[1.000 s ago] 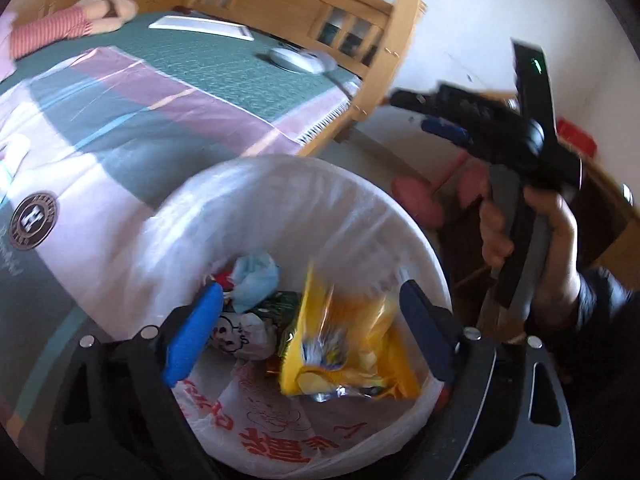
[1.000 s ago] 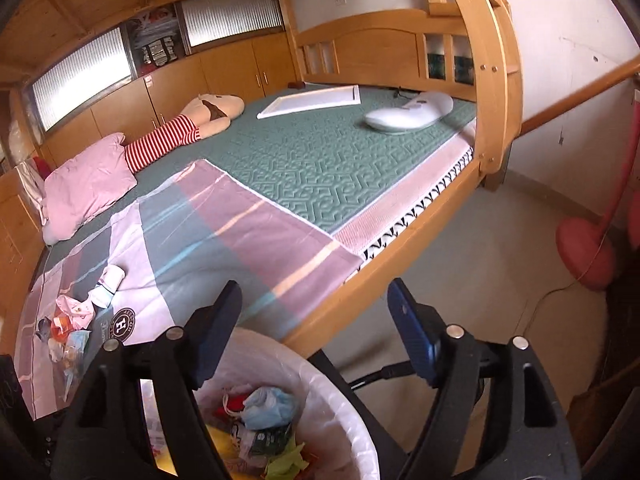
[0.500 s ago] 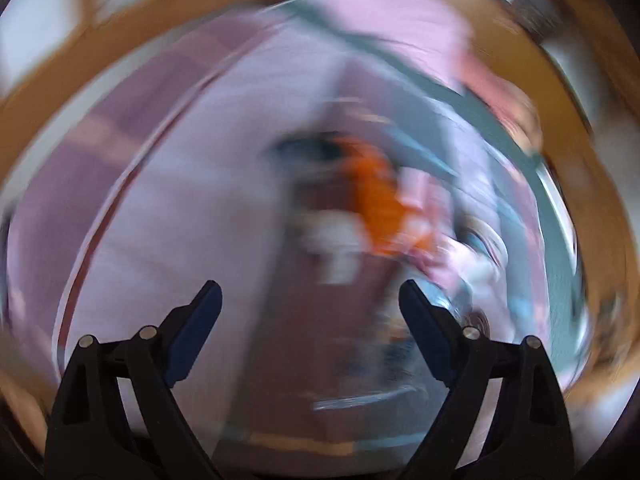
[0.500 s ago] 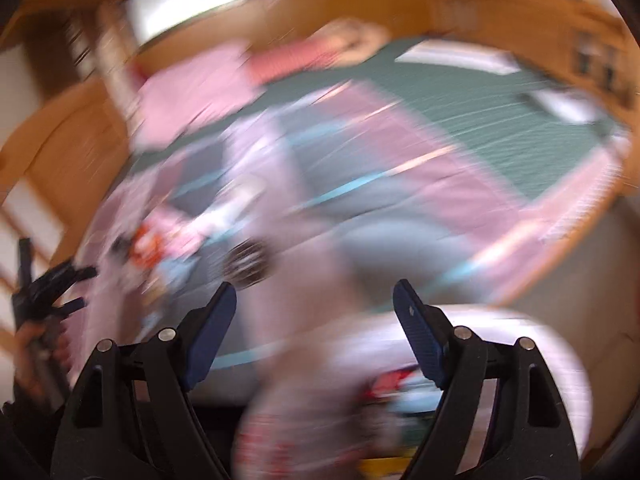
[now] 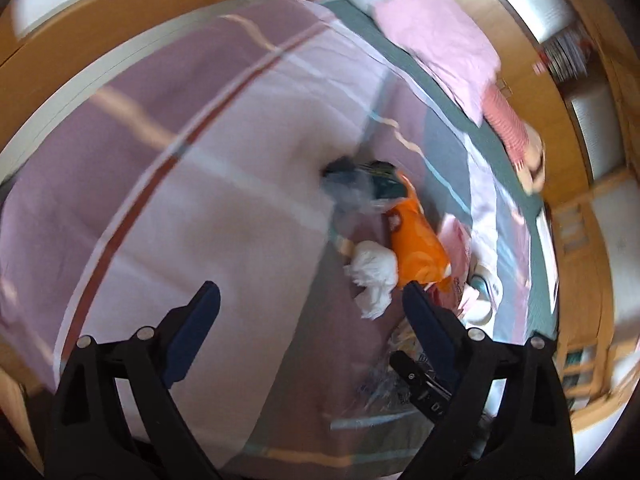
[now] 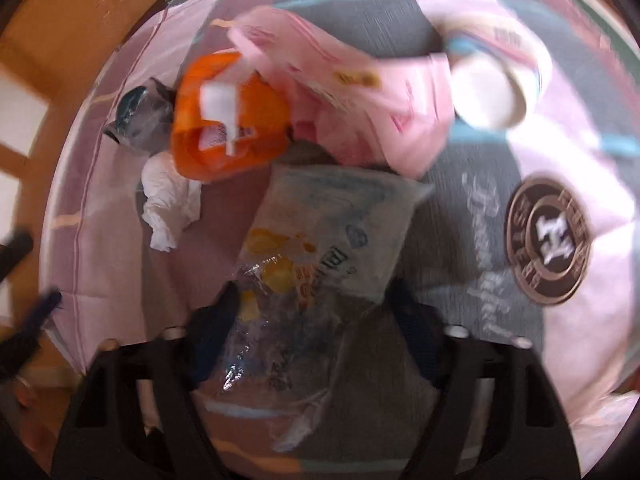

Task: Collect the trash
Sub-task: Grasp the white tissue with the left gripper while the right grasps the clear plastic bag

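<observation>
Both grippers are now looking down at the bed, having swung away from the lined bin seen a second ago. Left gripper point(image 5: 308, 304) is hovering over the pink striped blanket point(image 5: 208, 184), jaws wide and empty, with the crumpled white tissue point(image 5: 374, 270) and orange wrapper point(image 5: 416, 248) lying just ahead. Right gripper point(image 6: 316, 312) is reaching over a clear snack bag point(image 6: 320, 240), which is sitting between its wide jaws; contact is blurred. A pink bag point(image 6: 360, 100) and paper cup point(image 6: 488, 96) are lying beyond.
</observation>
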Demonstrator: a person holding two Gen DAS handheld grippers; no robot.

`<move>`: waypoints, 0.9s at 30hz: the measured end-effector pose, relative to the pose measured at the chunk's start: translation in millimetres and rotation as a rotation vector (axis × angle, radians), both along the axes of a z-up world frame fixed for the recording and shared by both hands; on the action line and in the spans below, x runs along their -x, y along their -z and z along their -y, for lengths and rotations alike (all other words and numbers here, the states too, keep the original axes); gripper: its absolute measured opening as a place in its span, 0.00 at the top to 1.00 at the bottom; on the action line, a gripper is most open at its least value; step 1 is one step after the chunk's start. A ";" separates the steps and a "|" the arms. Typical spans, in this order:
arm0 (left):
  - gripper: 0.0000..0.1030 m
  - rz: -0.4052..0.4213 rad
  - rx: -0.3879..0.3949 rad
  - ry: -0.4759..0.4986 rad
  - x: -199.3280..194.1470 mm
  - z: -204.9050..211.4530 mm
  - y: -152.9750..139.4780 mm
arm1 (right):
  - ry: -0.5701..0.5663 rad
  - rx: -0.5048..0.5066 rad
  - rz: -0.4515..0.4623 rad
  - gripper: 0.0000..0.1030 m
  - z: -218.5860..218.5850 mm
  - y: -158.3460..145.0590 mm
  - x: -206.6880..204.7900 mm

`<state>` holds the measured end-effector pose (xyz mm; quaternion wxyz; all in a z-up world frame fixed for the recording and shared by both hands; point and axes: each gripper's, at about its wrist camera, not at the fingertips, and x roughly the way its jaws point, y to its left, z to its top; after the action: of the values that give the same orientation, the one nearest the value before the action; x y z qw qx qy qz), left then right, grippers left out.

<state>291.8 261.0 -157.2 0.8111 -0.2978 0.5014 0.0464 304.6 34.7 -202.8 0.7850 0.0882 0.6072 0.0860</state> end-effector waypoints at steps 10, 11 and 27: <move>0.13 0.077 -0.232 0.362 -46.9 85.5 21.8 | 0.217 0.005 0.275 0.86 51.9 -71.6 63.2; 0.15 0.075 -0.231 0.399 -49.9 92.2 27.2 | 0.233 0.018 0.317 0.86 57.4 -79.6 71.9; 0.86 0.133 -0.257 0.322 -27.4 71.9 3.9 | 0.223 0.068 0.481 0.86 56.6 -101.4 99.1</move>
<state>319.2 189.1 -161.2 0.8706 -0.1102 0.4778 -0.0401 205.5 -21.8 -101.5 0.9138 0.1051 0.3923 -0.0031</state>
